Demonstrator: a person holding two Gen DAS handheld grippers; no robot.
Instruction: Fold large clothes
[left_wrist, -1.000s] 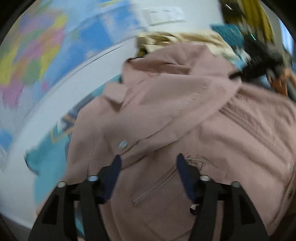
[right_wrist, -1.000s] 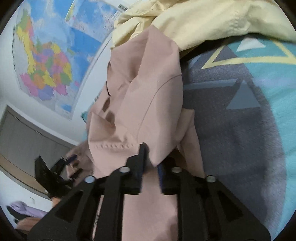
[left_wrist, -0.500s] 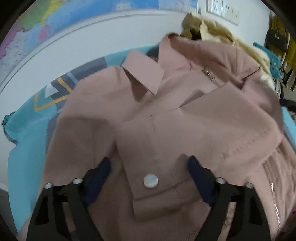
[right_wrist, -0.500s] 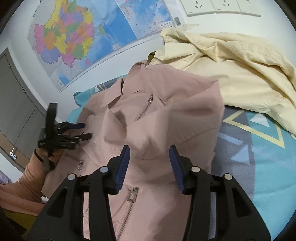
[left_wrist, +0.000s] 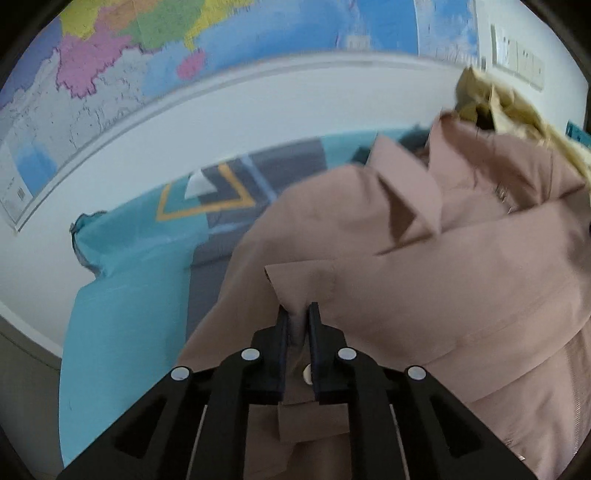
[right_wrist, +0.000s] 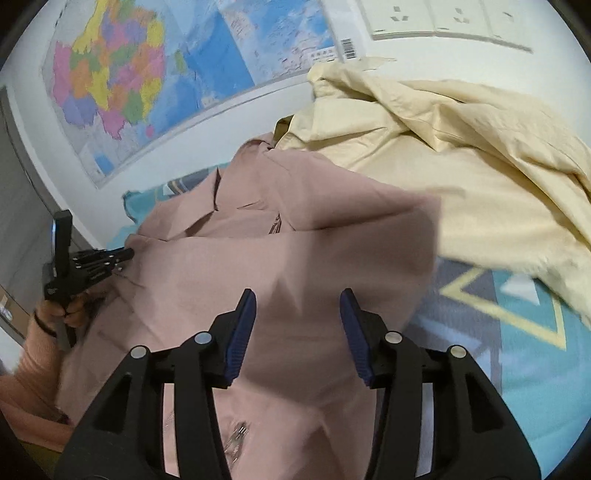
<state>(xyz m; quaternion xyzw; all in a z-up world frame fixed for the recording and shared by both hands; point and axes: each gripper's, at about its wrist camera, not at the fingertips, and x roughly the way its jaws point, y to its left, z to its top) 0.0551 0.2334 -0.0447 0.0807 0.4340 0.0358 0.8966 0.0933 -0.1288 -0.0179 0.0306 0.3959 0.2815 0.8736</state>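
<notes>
- Your left gripper (left_wrist: 298, 314) has just closed, pinching a snap-buttoned flap of the dusty-pink woven jacket (left_wrist: 424, 295).
- Your right gripper (right_wrist: 297, 317) has just been opening; its ribbed blue pads (right_wrist: 242, 328) hover apart above the jacket, gripping nothing.
- The jacket lies rumpled on the teal geometric-print cover (right_wrist: 517, 350), beside a crumpled pale-yellow garment (right_wrist: 461, 155).

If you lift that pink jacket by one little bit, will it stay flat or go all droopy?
Probably droopy. The pink jacket already lies in soft folds and bumps, so it looks floppy. The left tongs pinch only a small flap, so the rest would likely hang and drag. Its zipper and snap button may add a little weight.
</notes>
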